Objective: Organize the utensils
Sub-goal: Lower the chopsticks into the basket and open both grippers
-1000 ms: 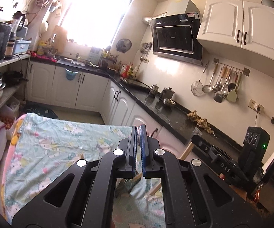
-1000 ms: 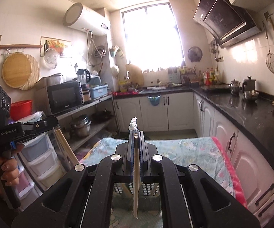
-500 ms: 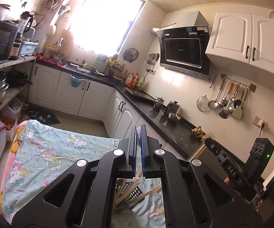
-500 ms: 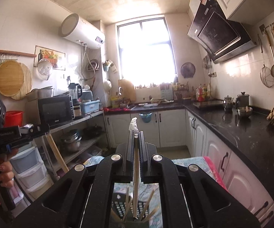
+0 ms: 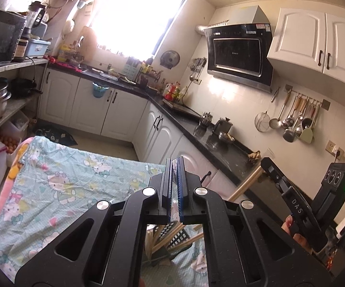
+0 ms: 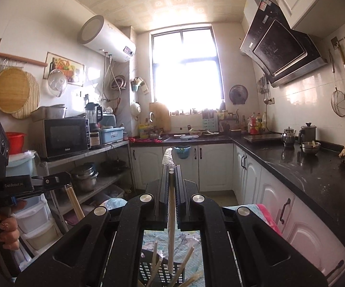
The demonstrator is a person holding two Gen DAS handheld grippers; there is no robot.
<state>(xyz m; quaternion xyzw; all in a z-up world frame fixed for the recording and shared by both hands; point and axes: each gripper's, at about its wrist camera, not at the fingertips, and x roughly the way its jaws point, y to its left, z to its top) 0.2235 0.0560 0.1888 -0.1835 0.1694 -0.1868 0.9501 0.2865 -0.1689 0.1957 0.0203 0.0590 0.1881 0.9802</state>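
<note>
Both grippers have tilted up since a second ago, so the black basket (image 6: 161,271) now sits at bottom centre. The right gripper (image 6: 171,167) clamps a chopstick (image 6: 171,217) directly above it; the left gripper (image 5: 174,165) is closed, seemingly also holding chopsticks (image 6: 75,203). Next, I judge: lower and release.

Black claw (image 5: 175,167) (silver screws), blue pads.
</note>
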